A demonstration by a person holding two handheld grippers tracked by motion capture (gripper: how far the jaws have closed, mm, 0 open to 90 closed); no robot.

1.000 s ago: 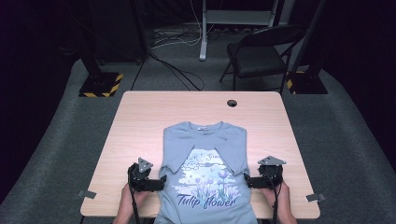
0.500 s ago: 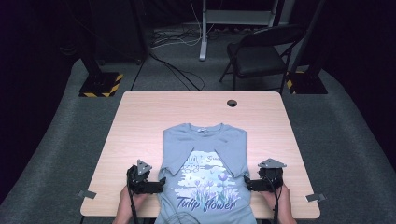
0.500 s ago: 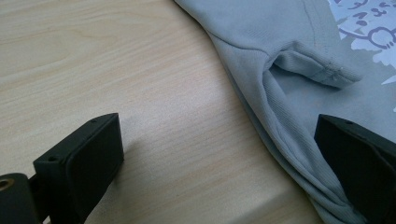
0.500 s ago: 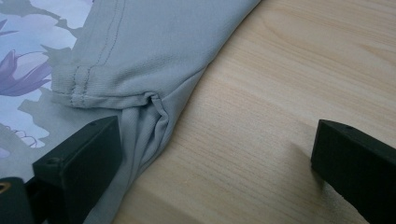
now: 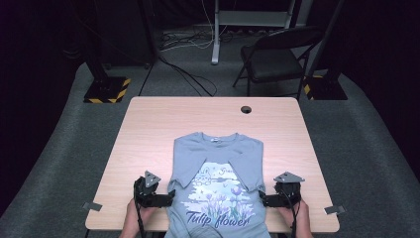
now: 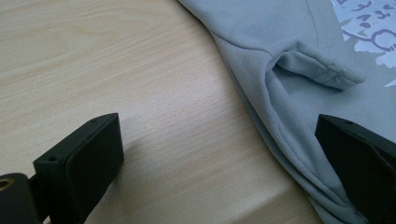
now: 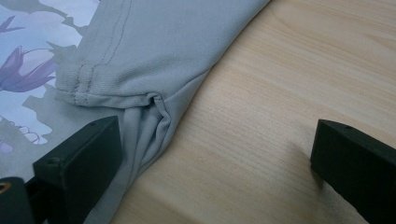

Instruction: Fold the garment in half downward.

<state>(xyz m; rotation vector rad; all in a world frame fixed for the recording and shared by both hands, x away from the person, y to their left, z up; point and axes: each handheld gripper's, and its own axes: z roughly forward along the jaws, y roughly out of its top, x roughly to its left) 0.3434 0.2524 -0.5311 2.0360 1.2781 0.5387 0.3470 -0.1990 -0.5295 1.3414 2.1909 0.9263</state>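
A grey-blue T-shirt [image 5: 218,178] with a flower print and the words "Tulip flower" lies face up on the wooden table [image 5: 158,129], both sleeves folded inward, its hem hanging over the near edge. My left gripper [image 5: 168,200] sits at the shirt's left side edge [image 6: 280,135], open, one jaw over bare wood and the other over the cloth. My right gripper [image 5: 262,200] is at the shirt's right side edge [image 7: 154,130], open too, one jaw over the fabric by the folded sleeve cuff [image 7: 93,93]. Neither holds anything.
A round cable hole [image 5: 245,109] is near the table's far edge. Small tape tabs [image 5: 92,206] mark the near corners. A folding chair [image 5: 277,59] and stand bases with striped tape [image 5: 106,91] stand on the floor beyond.
Both grippers have slid slightly toward the near edge along the shirt's sides. The shirt has not visibly moved.
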